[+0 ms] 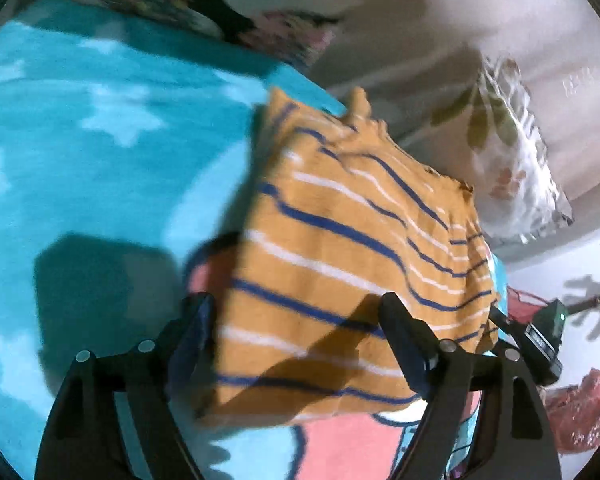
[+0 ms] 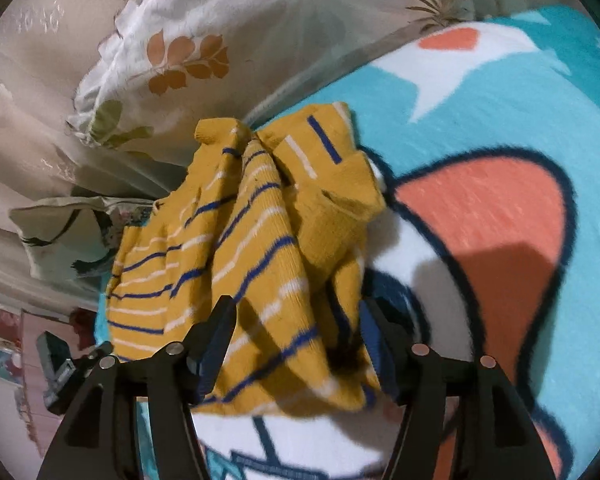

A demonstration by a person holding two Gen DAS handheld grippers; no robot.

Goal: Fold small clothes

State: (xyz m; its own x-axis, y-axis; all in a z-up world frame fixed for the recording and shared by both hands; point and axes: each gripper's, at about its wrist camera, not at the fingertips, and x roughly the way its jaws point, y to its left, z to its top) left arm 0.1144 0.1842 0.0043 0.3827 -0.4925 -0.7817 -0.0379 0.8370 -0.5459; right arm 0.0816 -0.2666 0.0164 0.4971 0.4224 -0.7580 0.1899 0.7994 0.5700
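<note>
A mustard-yellow striped garment (image 1: 340,264) lies folded on a turquoise blanket (image 1: 80,160), and everything here is placed against that garment. To its left the blanket shows pale stars. The left gripper (image 1: 296,304) hangs over the garment's near edge with its jaws spread wide, the cloth lying loose between them, neither pad pressing it. Beyond the garment's far right side sits a leaf-printed pillow (image 1: 512,160). In the right wrist view the pillow (image 2: 172,60) lies behind the garment (image 2: 236,248), whose sleeves bunch on top. The right gripper (image 2: 296,312) straddles its near edge, jaws likewise parted, not pinching. Right of the garment the blanket (image 2: 500,120) carries an orange cartoon patch.
</note>
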